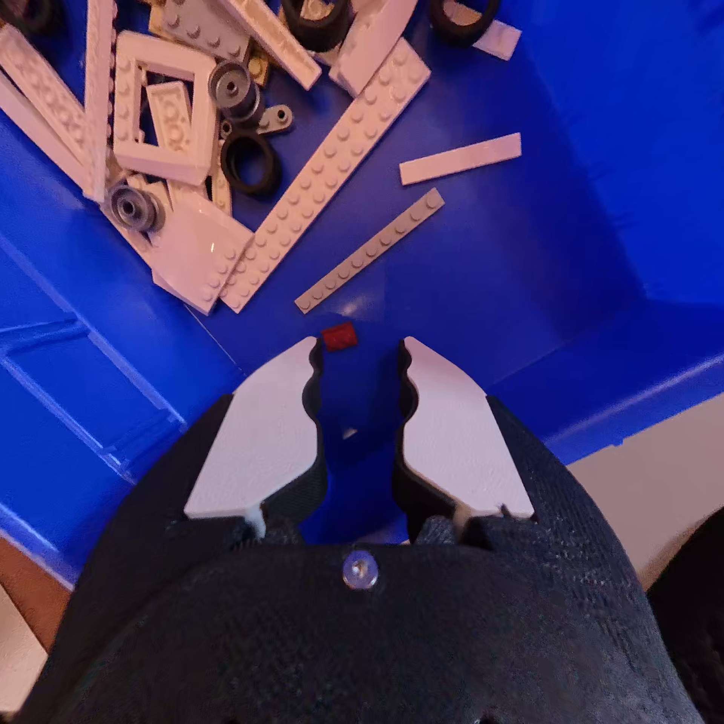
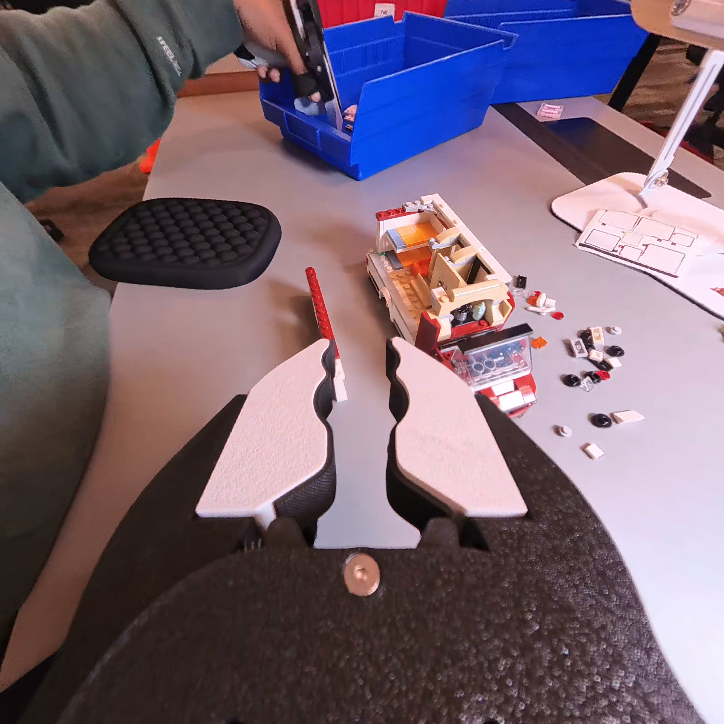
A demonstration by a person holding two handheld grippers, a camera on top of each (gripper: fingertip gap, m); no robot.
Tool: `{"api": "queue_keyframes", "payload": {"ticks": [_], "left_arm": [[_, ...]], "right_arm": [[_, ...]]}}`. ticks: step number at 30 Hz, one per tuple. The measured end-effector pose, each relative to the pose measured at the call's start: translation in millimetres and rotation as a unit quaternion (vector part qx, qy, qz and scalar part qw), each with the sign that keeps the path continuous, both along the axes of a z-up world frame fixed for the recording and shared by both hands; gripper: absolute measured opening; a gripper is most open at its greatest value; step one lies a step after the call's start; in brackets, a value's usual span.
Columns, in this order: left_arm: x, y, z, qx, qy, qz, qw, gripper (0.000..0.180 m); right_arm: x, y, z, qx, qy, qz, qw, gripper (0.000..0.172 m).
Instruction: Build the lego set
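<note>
My left gripper (image 1: 360,344) is open and empty, low inside a blue bin (image 1: 509,274). A small dark red piece (image 1: 339,337) lies on the bin floor just past my left fingertip (image 1: 309,348). A grey studded strip (image 1: 372,250) and a heap of white plates, frames and black tyres (image 1: 188,129) lie beyond. My right gripper (image 2: 359,346) is open above the grey table (image 2: 219,352). A long red and white panel (image 2: 322,313) stands on edge against the left pad; the right pad is clear of it. A partly built red and white van model (image 2: 442,290) sits just right.
The left gripper shows in the right wrist view (image 2: 313,78), held by a hand with a green sleeve, dipping into the blue bin (image 2: 411,117). More blue bins (image 2: 568,51) stand behind. A black padded armrest (image 2: 188,243), a white stand base (image 2: 603,203), a printed sheet (image 2: 642,247) and loose small pieces (image 2: 591,352) lie around. The tips of one gripper are about 45 cm away from the tips of the other.
</note>
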State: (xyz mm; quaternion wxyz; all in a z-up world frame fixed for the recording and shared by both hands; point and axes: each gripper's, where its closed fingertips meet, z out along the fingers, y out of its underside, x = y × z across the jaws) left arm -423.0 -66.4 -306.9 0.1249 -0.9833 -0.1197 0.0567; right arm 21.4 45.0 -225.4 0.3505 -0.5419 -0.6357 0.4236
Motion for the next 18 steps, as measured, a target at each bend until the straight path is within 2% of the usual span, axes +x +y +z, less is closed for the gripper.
{"api": "queue_keyframes", "payload": {"ticks": [7, 18], "left_arm": [[-11, -3, -7, -0.022, -0.016, 0.061, 0.998, 0.038], [-11, -6, -10, -0.034, -0.059, 0.063, 0.996, 0.017]], "right_arm": [[14, 5, -6, -0.023, -0.002, -0.004, 1.000, 0.023], [20, 4, -9, -0.027, -0.006, -0.001, 1.000, 0.022]]}}
